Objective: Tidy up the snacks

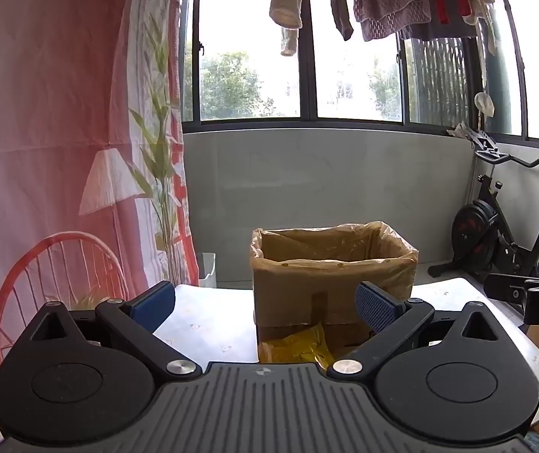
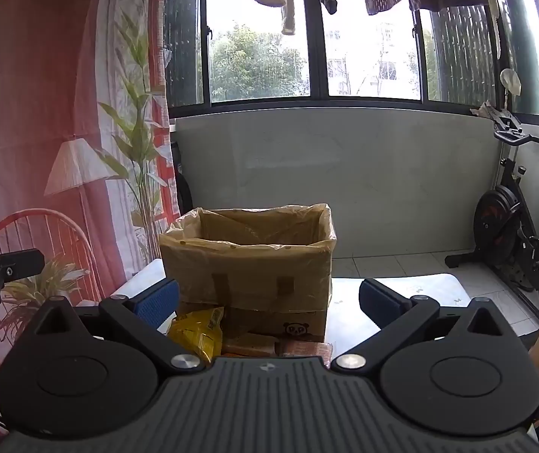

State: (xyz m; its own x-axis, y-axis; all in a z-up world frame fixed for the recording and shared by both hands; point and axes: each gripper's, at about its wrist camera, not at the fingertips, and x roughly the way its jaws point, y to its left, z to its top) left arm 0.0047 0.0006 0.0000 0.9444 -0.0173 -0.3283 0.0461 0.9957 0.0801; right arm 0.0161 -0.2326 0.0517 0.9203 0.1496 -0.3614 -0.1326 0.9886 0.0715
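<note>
Window [image 1: 307, 53] w/ laundry [image 1: 390, 3] hung above it fills the back; printed curtain [image 1: 43, 120] on the left, exercise bike [image 1: 496, 226] at right on the tiled floor.

Table [image 1: 209, 324] w/ light patterned top sits in front. On it, a cardboard box [image 1: 330, 283] lined w/ a clear plastic bag [image 1: 382, 234], open at the top, inside looks bare as far as can be seen.

Left gripper [image 1: 265, 304]: jaws spread wide, nothing btwn the blue pads, hovering above the table, box straight ahead. Right gripper [image 2: 267, 302]: jaws likewise released, nothing grasped, box ahead and a bit left.

Snacks lie on the table at the box's near side, touching or just beside its front wall: yellow snack pack [image 2: 197, 330] on the left, brown wrapped snacks [image 2: 288, 345] beside it, partly hidden by the gripper body.
</note>
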